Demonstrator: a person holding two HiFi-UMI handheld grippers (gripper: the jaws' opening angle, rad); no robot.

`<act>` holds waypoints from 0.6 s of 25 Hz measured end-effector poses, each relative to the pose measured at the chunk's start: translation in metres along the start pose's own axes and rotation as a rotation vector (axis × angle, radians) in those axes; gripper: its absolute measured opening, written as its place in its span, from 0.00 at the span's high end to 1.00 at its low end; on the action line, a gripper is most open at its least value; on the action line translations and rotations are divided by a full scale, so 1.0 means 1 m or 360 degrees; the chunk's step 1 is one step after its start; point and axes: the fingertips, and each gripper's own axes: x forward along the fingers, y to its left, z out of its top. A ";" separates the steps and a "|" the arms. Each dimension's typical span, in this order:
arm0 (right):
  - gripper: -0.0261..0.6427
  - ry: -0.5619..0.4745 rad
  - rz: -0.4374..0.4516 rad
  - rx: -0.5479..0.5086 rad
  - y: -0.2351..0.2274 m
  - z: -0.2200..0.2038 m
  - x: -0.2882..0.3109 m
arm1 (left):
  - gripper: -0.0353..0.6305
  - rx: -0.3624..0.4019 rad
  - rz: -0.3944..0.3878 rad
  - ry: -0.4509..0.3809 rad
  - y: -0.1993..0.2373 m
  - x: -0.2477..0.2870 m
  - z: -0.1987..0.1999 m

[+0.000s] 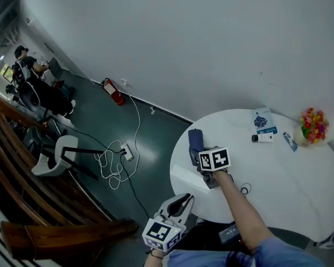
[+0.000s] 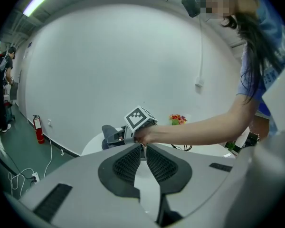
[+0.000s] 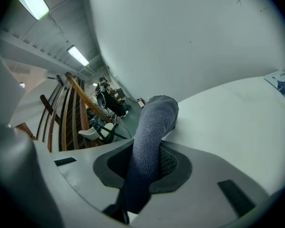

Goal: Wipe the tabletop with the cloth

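Observation:
A round white table (image 1: pixel 278 177) fills the right of the head view. My right gripper (image 1: pixel 199 159) is at the table's left edge, shut on a grey-blue cloth (image 1: pixel 195 139) whose free end rests on the tabletop. In the right gripper view the cloth (image 3: pixel 149 141) runs up between the jaws and folds onto the white table (image 3: pixel 237 113). My left gripper (image 1: pixel 181 204) hangs off the table, below its front-left edge, with nothing in it. Its jaws (image 2: pixel 143 163) stand nearly together with a narrow gap.
At the table's far right sit a blue-and-white packet (image 1: pixel 263 120), a small tube (image 1: pixel 262 138), a pen-like item (image 1: pixel 290 141) and a vase of coloured flowers (image 1: pixel 313 125). A cable loop (image 1: pixel 245 190) lies near my forearm. On the floor are a white chair (image 1: pixel 55 157), power cables (image 1: pixel 114 163), and a fire extinguisher (image 1: pixel 112 91).

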 end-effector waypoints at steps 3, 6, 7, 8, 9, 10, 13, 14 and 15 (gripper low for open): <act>0.86 -0.0005 -0.0066 0.0039 -0.015 -0.009 -0.011 | 0.90 0.0026 -0.0026 0.0014 -0.003 -0.007 -0.002; 0.86 -0.0005 -0.0153 0.0041 -0.027 -0.017 -0.026 | 0.90 0.0036 -0.0072 0.0033 -0.007 -0.017 -0.006; 0.86 -0.0007 -0.0182 0.0041 -0.031 -0.020 -0.032 | 0.90 0.0044 -0.0092 0.0042 -0.008 -0.020 -0.007; 0.86 -0.0011 -0.0212 0.0044 -0.037 -0.022 -0.037 | 0.90 0.0057 -0.0111 0.0049 -0.009 -0.022 -0.008; 0.86 -0.0014 -0.0244 0.0049 -0.043 -0.025 -0.044 | 0.90 0.0067 -0.0128 0.0053 -0.010 -0.023 -0.009; 0.86 -0.0017 -0.0281 0.0053 -0.050 -0.027 -0.050 | 0.90 0.0073 -0.0143 0.0051 -0.011 -0.023 -0.009; 0.86 -0.0023 -0.0385 0.0070 -0.069 -0.037 -0.072 | 0.90 0.0082 -0.0201 0.0038 -0.015 -0.022 -0.013; 0.86 -0.0025 -0.0413 0.0082 -0.076 -0.040 -0.079 | 0.90 0.0094 -0.0222 0.0046 -0.017 -0.022 -0.014; 0.86 -0.0027 -0.0440 0.0097 -0.082 -0.045 -0.087 | 0.90 0.0108 -0.0242 0.0058 -0.020 -0.021 -0.014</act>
